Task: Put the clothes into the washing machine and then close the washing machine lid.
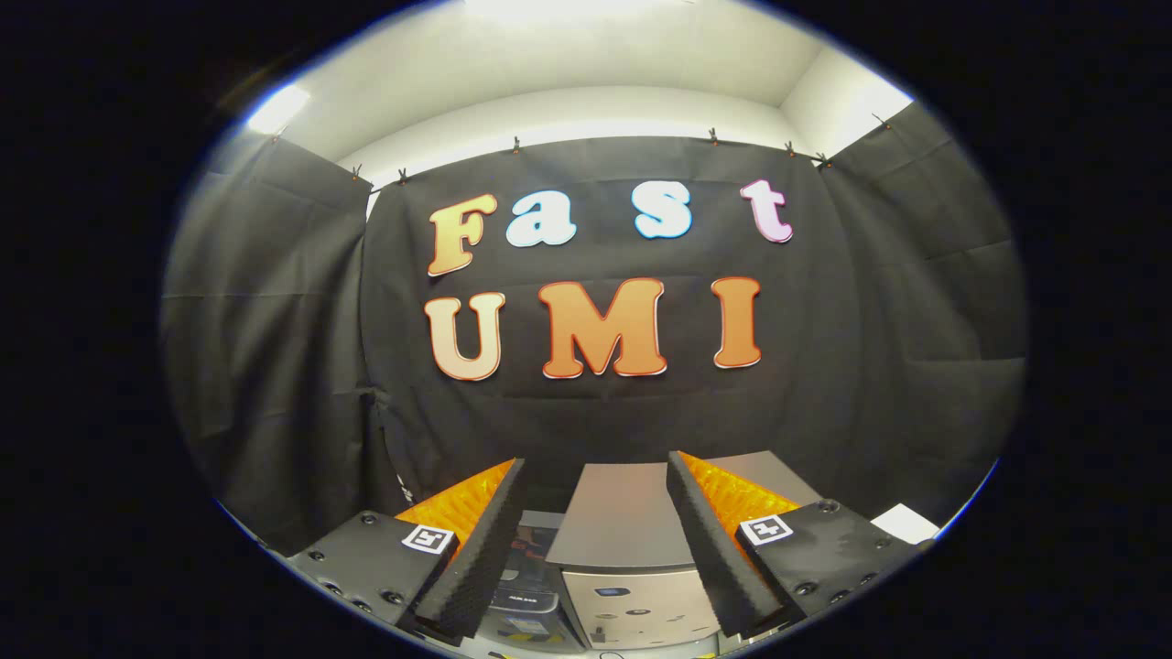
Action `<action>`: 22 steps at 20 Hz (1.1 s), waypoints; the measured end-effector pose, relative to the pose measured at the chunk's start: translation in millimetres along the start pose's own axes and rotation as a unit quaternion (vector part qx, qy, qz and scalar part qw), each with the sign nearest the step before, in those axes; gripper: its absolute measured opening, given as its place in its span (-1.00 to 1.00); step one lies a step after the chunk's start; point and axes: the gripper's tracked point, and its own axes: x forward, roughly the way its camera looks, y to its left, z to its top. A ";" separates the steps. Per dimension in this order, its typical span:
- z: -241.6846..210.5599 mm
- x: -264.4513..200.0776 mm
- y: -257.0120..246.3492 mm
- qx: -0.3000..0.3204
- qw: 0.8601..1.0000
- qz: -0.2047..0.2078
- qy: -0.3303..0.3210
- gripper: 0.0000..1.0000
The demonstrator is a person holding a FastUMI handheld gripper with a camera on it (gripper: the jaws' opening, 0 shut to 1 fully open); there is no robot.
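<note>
Gripper (595, 540) held high, fingers spread wide, gripping nothing | washing machine (632, 586) below, between and beyond the fingers, grey lid (618, 522) lying flat, apparently shut | clothes cannot be made out | black booth wall (595, 412) far behind.

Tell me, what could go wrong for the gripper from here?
1. The gripper is open, holding nothing, and aimed high at the cloth wall; it may reach down badly for the clothes.
2. The washing machine sits low between the fingers, with its lid apparently raised; a quick dip could knock the lid.
</note>
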 end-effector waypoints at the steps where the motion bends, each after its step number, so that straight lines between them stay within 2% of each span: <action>1: -0.1 -8.0 -9.6 -0.002 1.000 -0.008 0.000 0.96; 5: 0.4 -26.9 -29.9 -0.002 1.000 -0.016 -0.003 0.96; 11: 2.5 -31.4 -53.4 0.003 1.000 -0.028 -0.002 0.96; 22: 3.2 -18.3 -66.2 0.006 1.000 -0.027 -0.006 0.96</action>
